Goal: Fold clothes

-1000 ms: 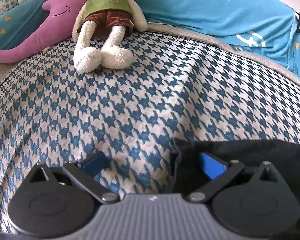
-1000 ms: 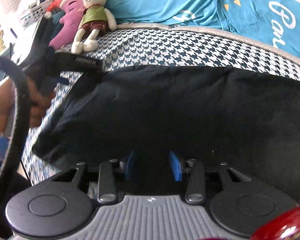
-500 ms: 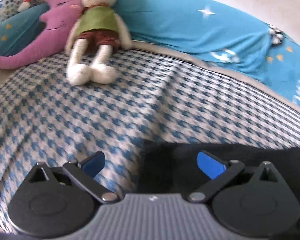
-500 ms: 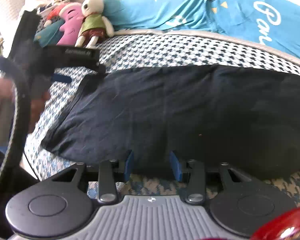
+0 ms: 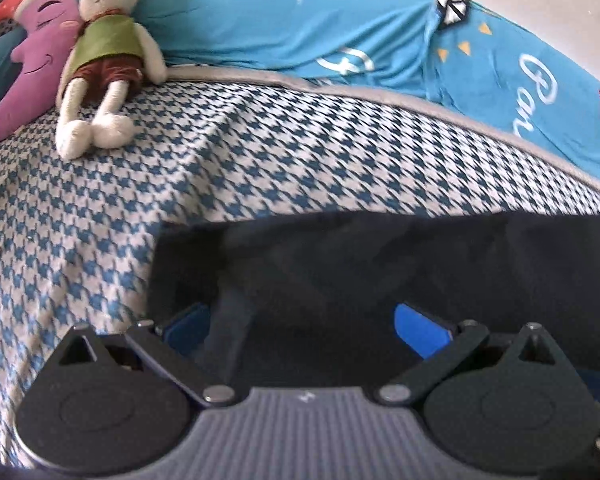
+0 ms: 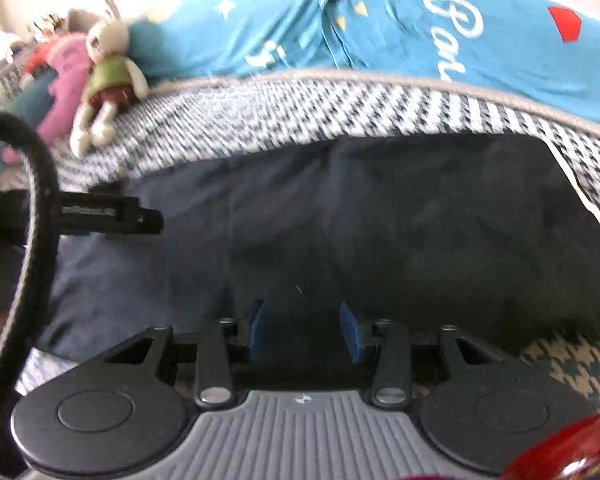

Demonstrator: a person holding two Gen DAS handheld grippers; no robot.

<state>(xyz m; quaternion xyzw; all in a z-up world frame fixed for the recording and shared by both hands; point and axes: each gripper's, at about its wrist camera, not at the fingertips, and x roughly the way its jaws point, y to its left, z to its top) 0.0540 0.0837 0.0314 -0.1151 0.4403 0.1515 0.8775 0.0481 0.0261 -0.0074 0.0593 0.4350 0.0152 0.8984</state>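
A dark navy garment [image 5: 380, 264] lies flat on the houndstooth bedspread [image 5: 180, 184], with its left edge just right of my left finger. My left gripper [image 5: 304, 330] hovers low over the garment's near left part. Its blue pads [image 5: 420, 334] are spread wide with nothing gripped. In the right wrist view the same garment [image 6: 380, 220] fills the middle. My right gripper [image 6: 303, 332] is over its near edge, and its pads [image 6: 256, 332] stand apart with only cloth beneath them. A white label [image 6: 572, 184] shows at the garment's far right corner.
A plush rabbit [image 5: 104, 60] and a purple moon plush [image 5: 32, 68] rest at the back left. Blue bedding [image 5: 340, 28] lines the far edge. The other gripper's black body [image 6: 108, 214] and a black cable [image 6: 40, 200] sit at the left of the right wrist view.
My left gripper has moved right, from the bare bedspread onto the garment's left part. The right gripper has dropped closer to the garment's near edge. Both stayed open.
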